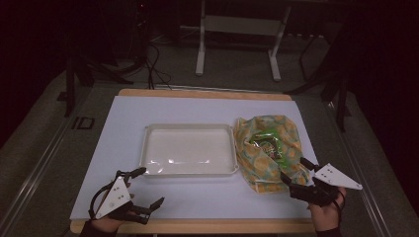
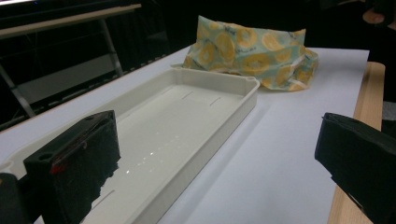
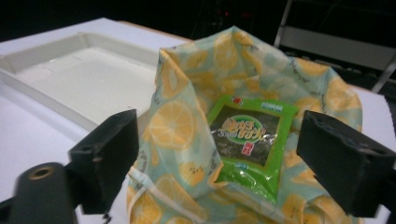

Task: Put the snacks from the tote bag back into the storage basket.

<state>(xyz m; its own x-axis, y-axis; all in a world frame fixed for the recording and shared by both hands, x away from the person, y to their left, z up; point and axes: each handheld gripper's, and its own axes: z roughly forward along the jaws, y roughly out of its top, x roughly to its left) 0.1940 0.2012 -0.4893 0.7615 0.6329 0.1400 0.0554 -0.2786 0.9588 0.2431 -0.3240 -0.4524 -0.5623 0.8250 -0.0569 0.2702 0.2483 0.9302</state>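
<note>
A: On the table there is a big white sheet, and in the middle of it sits a white tray. What is in the tray?

B: Nothing that I can see. It looks bare and a bit shiny inside.

A: And what is next to it?

B: Just beside the tray, on its right, is a cloth bag with yellow lemon slices on it. The bag is open at the top. In the right gripper view you can look right into it.

A: What is inside?

B: A green snack packet. It has a dark patch in the middle with bright writing on it. It leans against the inside of the bag.

A: Where is the right gripper?

B: It is at the near edge of the bag. Its claw is wide apart. In its own view one black jaw is at each side of the bag's mouth. It holds nothing. I cannot tell if a jaw touches the cloth.

A: And the left gripper?

B: It is down at the near left of the table, close to the tray's front corner. Its claw is wide too, and it holds nothing. In its own view one jaw is over the tray's near end and the other is out by the wooden edge of the table.
</note>
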